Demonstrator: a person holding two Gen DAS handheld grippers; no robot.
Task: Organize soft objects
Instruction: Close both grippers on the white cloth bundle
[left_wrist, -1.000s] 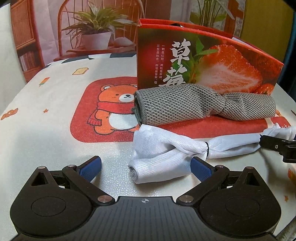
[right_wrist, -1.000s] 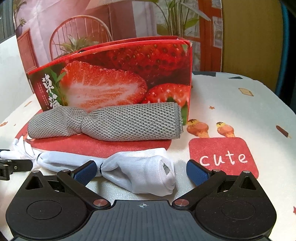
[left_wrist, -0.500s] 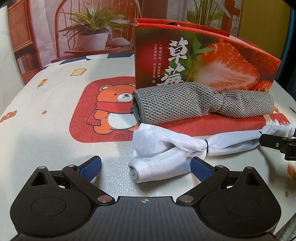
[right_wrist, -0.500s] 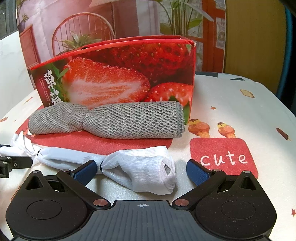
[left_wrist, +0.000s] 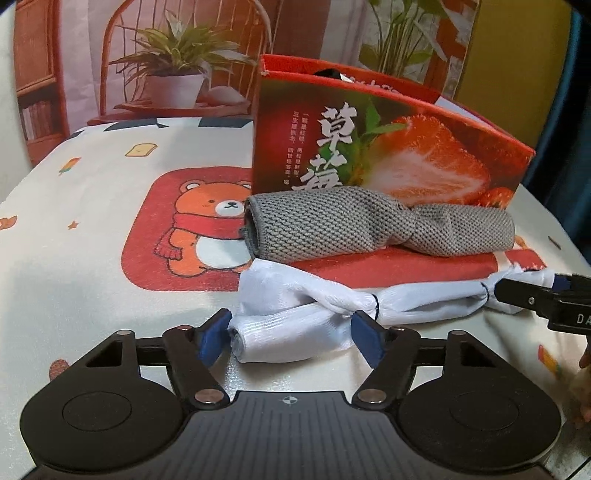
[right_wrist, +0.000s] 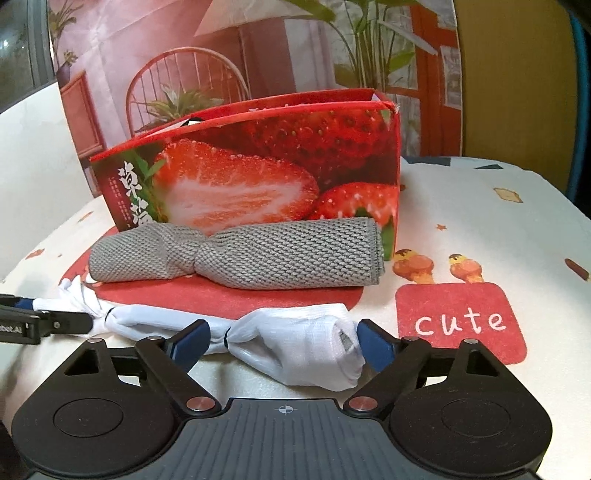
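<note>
A white cloth roll, cinched by thin black bands, lies across the table in front of me. My left gripper straddles its left end. Its jaws are closing, and the blue pads reach the cloth's sides without squeezing it. My right gripper straddles the right end. Its jaws are closing too, and the cloth between them is not squashed. Each view shows the other gripper's fingers at the far end of the cloth. Behind it a grey knitted cloth roll rests against a red strawberry box.
The table has a printed cover with a bear patch on the left and a red "cute" patch on the right. A backdrop picturing a chair and plants stands behind the table. A person's hand shows at the right edge.
Both grippers' jaws have narrowed around the two ends of the white cloth roll. Neither the white roll nor the grey one has shifted.
</note>
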